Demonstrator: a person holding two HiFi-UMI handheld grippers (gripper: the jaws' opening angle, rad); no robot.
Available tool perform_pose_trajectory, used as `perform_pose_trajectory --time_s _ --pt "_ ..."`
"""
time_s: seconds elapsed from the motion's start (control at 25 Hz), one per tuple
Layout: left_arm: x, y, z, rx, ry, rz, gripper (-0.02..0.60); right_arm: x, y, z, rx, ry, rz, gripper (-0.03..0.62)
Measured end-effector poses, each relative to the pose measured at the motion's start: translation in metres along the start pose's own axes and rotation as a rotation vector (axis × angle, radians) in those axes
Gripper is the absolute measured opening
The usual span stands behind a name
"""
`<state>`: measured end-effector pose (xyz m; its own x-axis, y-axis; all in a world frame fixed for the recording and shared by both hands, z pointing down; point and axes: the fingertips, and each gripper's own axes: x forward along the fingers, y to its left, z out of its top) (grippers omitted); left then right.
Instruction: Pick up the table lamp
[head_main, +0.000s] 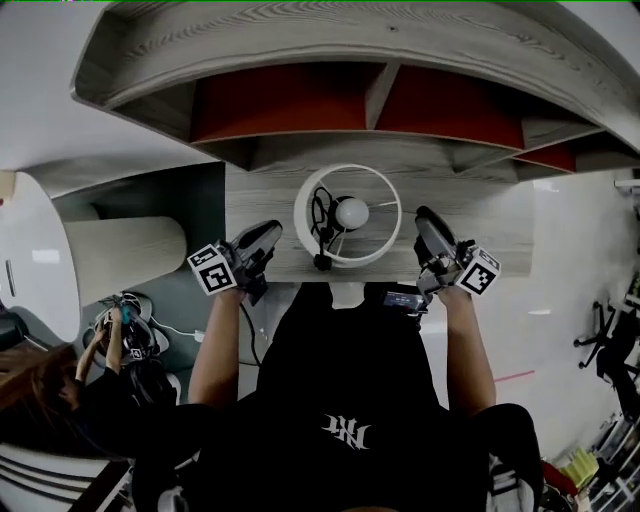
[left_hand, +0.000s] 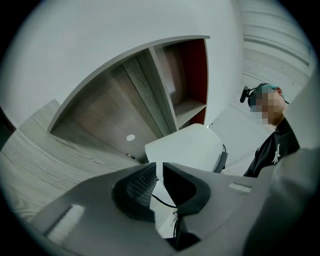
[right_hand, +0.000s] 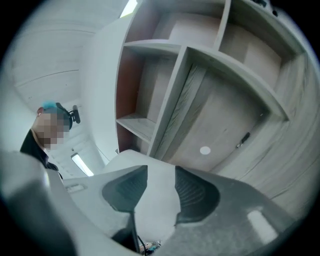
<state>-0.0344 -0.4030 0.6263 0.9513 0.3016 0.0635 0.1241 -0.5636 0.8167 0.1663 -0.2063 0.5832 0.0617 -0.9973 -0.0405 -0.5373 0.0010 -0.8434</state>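
The table lamp (head_main: 347, 215) stands on the wooden desk ledge (head_main: 500, 215), seen from straight above: a white round shade with the bulb (head_main: 351, 212) inside and a black cord (head_main: 320, 228) looped along its left. My left gripper (head_main: 266, 240) is just left of the shade, apart from it, its jaws parted by only a narrow slit. In the left gripper view the white shade (left_hand: 187, 145) shows beyond the left gripper (left_hand: 159, 181). My right gripper (head_main: 430, 228) is close to the shade's right side. The right gripper (right_hand: 161, 186) stands open, with the shade (right_hand: 150, 200) showing through the gap.
A curved wooden shelf unit with red back panels (head_main: 290, 100) rises behind the ledge. A beige cylinder (head_main: 120, 255) lies to the left. Another person (head_main: 60, 395) sits low at the left, and an office chair (head_main: 605, 330) stands at the right.
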Motion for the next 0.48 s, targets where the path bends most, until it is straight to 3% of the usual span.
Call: perform_pose_trajectory --time_s 0.12,0.24,0.36,0.48 --pt "0.004 0.005 -0.007 -0.063 0.040 -0.051 0.063 -0.006 -0.017 -0.009 0.061 -0.006 -0.010 0.177" --pt "0.009 0.007 -0.007 -0.178 0.025 -0.139 0.119 -0.005 -0.030 -0.011 0.146 -0.023 0.047 0.183" --pt "0.005 0.008 -0.006 -0.240 -0.024 -0.148 0.136 -0.005 -0.033 -0.017 0.283 -0.018 0.107 0.183" --pt "0.000 0.009 -0.011 -0.286 -0.033 -0.167 0.173 -0.003 -0.042 -0.028 0.347 0.027 0.102 0.183"
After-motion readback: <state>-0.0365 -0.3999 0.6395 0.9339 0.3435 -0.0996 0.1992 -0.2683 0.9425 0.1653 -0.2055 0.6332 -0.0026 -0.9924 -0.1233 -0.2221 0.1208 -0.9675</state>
